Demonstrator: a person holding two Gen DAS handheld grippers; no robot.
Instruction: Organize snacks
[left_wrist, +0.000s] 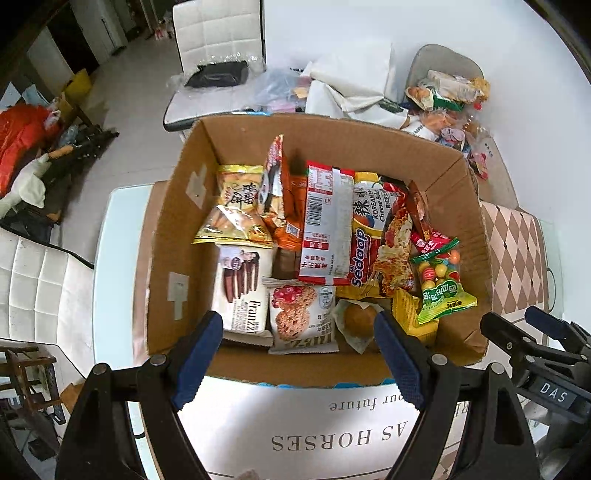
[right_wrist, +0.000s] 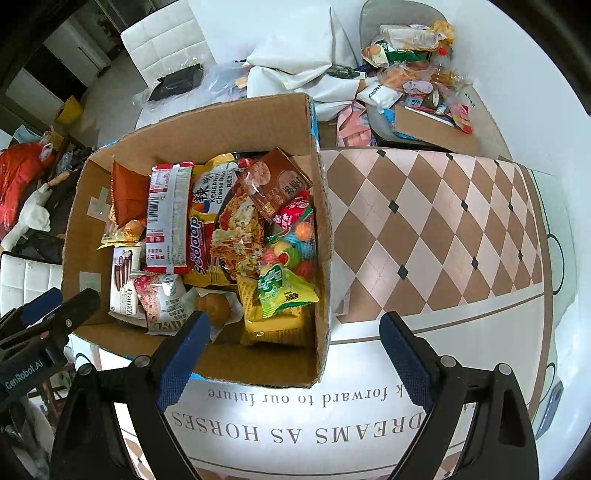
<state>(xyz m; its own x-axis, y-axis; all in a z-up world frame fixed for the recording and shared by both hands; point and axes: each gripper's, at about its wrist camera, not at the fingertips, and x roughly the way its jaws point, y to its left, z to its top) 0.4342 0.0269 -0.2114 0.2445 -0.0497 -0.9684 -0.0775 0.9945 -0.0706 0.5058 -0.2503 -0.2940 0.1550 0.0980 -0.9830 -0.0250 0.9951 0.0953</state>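
Note:
An open cardboard box (left_wrist: 173, 236) (right_wrist: 323, 236) holds several snack packets: a Sedaap noodle pack (left_wrist: 369, 229) (right_wrist: 210, 236), a red and silver packet (left_wrist: 325, 221) (right_wrist: 168, 218), a green candy bag (left_wrist: 441, 284) (right_wrist: 284, 284), a Franzzi biscuit pack (left_wrist: 242, 288) and an oat cookie pack (left_wrist: 301, 314). My left gripper (left_wrist: 299, 354) is open and empty above the box's near wall. My right gripper (right_wrist: 293, 354) is open and empty above the box's near right corner.
The box stands on a table with a checkered cloth (right_wrist: 424, 229) and a white mat with printed words (right_wrist: 314, 432). A pile of more snacks (right_wrist: 417, 77) (left_wrist: 450, 107) lies on a chair behind. White chairs (left_wrist: 218, 33) stand around.

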